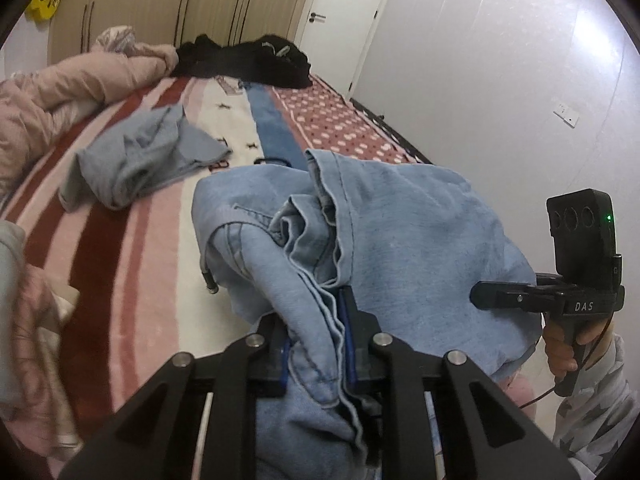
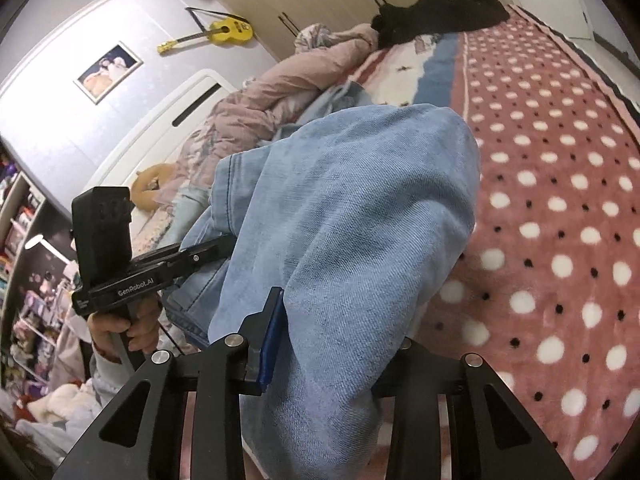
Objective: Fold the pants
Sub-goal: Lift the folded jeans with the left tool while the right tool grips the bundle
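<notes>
Pink quilt: a puffy, crumpled pink quilt (image 1: 60, 92) lies at the far left side of the bed.
Small grey-blue cloth: a soft, wrinkled grey-blue garment (image 1: 140, 160) lies apart on the blanket, left of the jeans.
Blanket: a fluffy fleece blanket (image 1: 132, 240) with dark red, pink and white stripes, one blue band, and a red part with white and black dots (image 2: 560, 200).
Black clothes: a dark heap (image 1: 248, 60) at the far end of the bed.
Pants: light blue denim pants (image 1: 400, 232), washed-out twill with stitched seams and bunched folds, held up over the blanket between both grippers.
Left gripper: the black left gripper (image 1: 316, 344) with blue pads is clamped on a bunched, seamed edge of the pants.
Right gripper: the black right gripper (image 2: 332, 340) is closed on a thick fold of the pants; one blue pad shows, the other finger is hidden under the denim.
Writing: "DAS" on the right gripper's body in the left wrist view; "GenRobot.AI" on the left gripper's body in the right wrist view.
Wall: a yellow guitar (image 2: 216, 32) and a framed picture (image 2: 108, 70) hang on it.
Hands: each hand (image 1: 560, 348) grips a black handle; the sleeve is pale with grey stars.
</notes>
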The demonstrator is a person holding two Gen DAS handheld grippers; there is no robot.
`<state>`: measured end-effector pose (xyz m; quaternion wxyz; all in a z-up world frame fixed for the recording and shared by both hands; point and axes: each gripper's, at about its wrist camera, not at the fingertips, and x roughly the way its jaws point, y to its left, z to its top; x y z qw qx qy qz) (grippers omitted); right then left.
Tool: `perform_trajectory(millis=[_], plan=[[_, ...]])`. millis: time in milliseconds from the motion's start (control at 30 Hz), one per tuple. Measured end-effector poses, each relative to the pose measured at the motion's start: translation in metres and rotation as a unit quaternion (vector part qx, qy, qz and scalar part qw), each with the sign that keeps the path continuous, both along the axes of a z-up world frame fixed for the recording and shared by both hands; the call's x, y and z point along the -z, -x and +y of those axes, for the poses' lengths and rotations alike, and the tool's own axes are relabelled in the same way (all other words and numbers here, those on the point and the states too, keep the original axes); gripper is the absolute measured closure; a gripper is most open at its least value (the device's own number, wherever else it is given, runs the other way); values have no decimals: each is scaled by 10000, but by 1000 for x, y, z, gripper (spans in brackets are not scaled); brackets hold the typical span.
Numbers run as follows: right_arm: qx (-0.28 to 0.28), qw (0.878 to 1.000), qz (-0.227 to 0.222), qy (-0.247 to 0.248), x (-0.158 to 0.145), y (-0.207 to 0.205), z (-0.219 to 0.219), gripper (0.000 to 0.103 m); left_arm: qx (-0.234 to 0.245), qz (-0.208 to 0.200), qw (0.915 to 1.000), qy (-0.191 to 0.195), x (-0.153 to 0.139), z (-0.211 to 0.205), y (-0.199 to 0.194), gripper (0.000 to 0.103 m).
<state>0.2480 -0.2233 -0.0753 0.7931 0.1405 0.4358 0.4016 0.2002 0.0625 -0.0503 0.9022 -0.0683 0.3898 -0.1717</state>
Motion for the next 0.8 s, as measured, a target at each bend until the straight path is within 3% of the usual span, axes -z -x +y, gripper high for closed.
perform_trajectory(millis=[400, 800], plan=[[-258, 9990, -357, -6, -40, 18, 48, 75, -247, -354, 9990, 111, -38, 61, 33, 87], [-789, 9942, -721, -134, -84, 28, 162, 75, -804, -627, 9948, -36, -85, 161, 63, 88]])
